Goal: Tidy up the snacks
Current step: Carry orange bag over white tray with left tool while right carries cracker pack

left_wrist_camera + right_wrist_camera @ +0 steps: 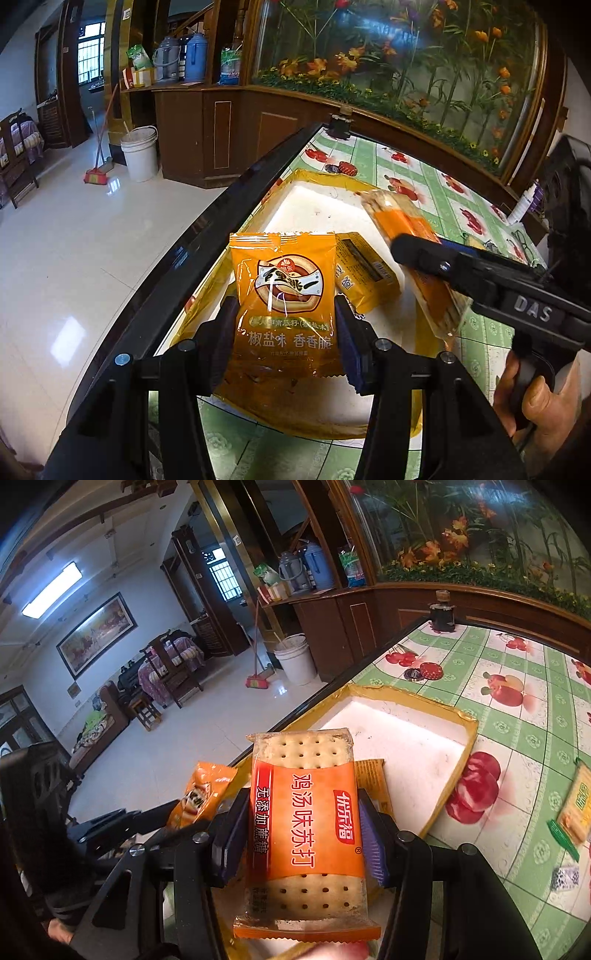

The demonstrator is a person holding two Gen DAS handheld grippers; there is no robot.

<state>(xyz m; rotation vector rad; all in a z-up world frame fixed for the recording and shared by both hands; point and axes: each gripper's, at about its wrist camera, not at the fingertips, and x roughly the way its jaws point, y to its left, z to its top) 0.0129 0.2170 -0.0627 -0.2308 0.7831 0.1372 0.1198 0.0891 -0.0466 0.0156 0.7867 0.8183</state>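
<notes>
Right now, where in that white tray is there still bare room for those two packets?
The tray's far half, toward its taped back rim, is bare. The near end is crowded: a yellow packet lies there, with the seed packet and cracker pack held above.

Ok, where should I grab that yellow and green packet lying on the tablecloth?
Probably across the narrow width of the yellow and green packet, coming down from above: it lies flat on the tablecloth, long and thin.
</notes>
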